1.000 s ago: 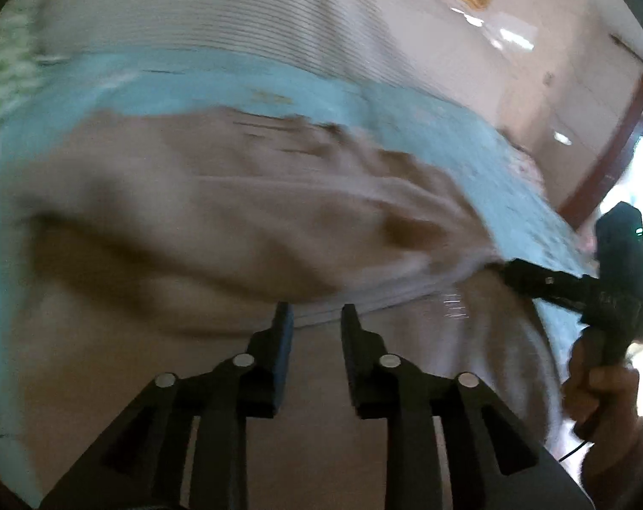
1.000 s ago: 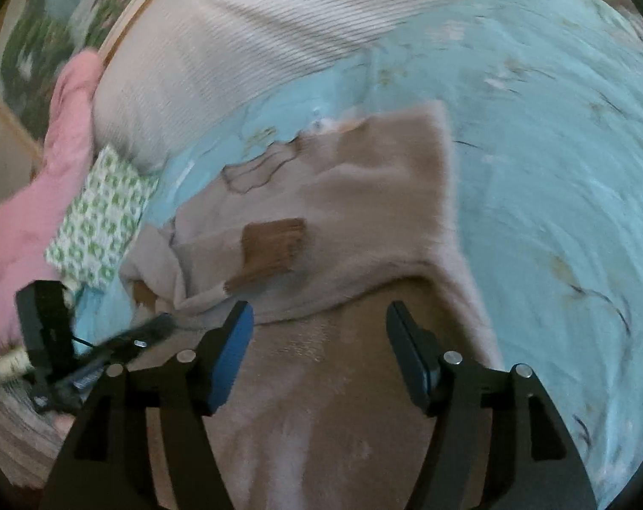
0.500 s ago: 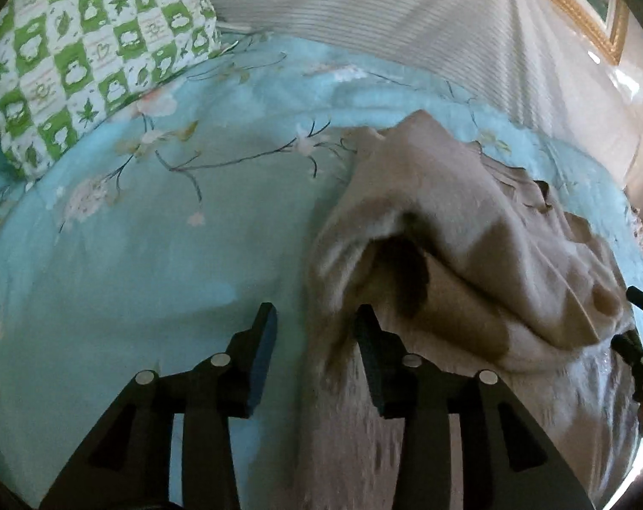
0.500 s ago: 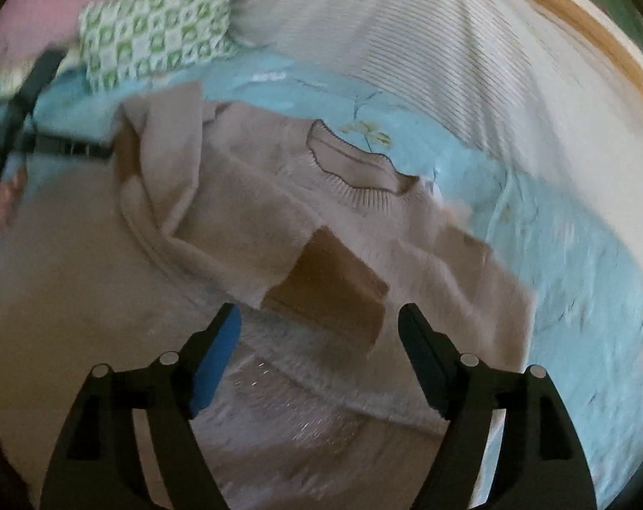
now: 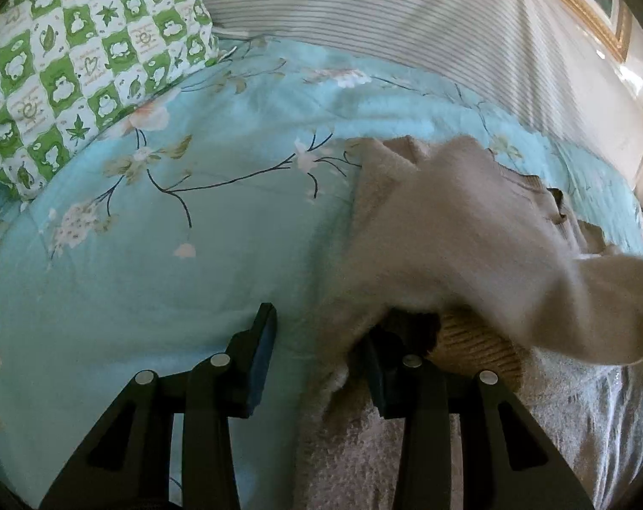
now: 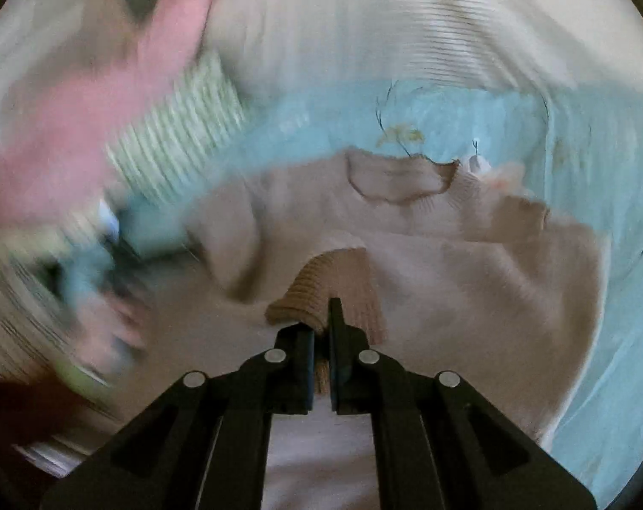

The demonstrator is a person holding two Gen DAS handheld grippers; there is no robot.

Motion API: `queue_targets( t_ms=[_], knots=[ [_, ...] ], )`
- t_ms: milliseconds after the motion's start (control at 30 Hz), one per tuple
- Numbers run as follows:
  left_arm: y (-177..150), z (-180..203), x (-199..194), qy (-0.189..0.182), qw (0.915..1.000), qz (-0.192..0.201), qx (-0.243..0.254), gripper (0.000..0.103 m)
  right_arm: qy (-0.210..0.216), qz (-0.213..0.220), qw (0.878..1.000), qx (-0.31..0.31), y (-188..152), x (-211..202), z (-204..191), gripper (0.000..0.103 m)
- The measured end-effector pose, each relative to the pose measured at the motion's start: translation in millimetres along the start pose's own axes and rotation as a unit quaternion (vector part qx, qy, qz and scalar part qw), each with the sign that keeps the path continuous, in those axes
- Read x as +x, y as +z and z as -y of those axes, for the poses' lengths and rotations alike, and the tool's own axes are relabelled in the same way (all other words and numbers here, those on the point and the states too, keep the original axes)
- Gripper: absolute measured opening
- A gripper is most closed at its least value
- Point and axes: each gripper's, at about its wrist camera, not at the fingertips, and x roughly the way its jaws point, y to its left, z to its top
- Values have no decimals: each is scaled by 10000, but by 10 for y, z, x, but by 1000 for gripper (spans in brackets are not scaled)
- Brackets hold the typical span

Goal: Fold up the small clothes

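Beige sweater (image 6: 470, 280) spread on bed with light blue floral sheet (image 5: 160, 255), partly folded, collar (image 6: 400, 180) away from the right tongs. Right tongs (image 6: 321, 331) pressed together, pinching brown ribbed cuff (image 6: 329, 284) of a sleeve; cuff fabric bunched between and just beyond the tips. Rest of sweater body extending right of and ahead of the right tongs; sheet beyond it. Right wrist view heavily motion-blurred on its left side: pink fabric (image 6: 87, 119) and green-white patterned pillow (image 6: 181, 131) smeared there, details unclear.

Left tongs (image 5: 317, 352) spread partway, nothing pinched; gap over sheet and sweater edge. Left finger (image 5: 262, 361) over bare sheet, right finger (image 5: 376, 369) tucked against or under the sweater edge, contact not certain. Raised sleeve (image 5: 491, 255) of sweater blurred, lifted ahead and to the right of the left tongs, brown cuff (image 5: 478, 344) visible beneath it just right of the right finger. Green-white checked pillow (image 5: 79, 59) far ahead-left of left tongs. Striped white cover (image 5: 385, 21) beyond the sheet, gold picture frame (image 5: 584, 12) far ahead-right.
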Motion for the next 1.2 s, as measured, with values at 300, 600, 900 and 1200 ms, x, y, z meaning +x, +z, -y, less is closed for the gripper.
queue_targets(
  t_ms=[300, 600, 900, 1200],
  knots=[
    [-65, 112, -90, 54, 9998, 77, 196, 49, -60, -338, 9860, 1629, 149, -181, 792, 6],
    [-175, 21, -138, -65, 9989, -215, 420, 55, -216, -283, 9626, 2687, -257, 154, 1265, 44],
    [-219, -89, -463, -1013, 9933, -134, 540, 59, -907, 91, 9889, 1171, -451, -108, 772, 70],
    [355, -42, -283, -1041, 9934, -2, 482, 70, -1886, -261, 9792, -695, -404, 114, 506, 70]
  ],
)
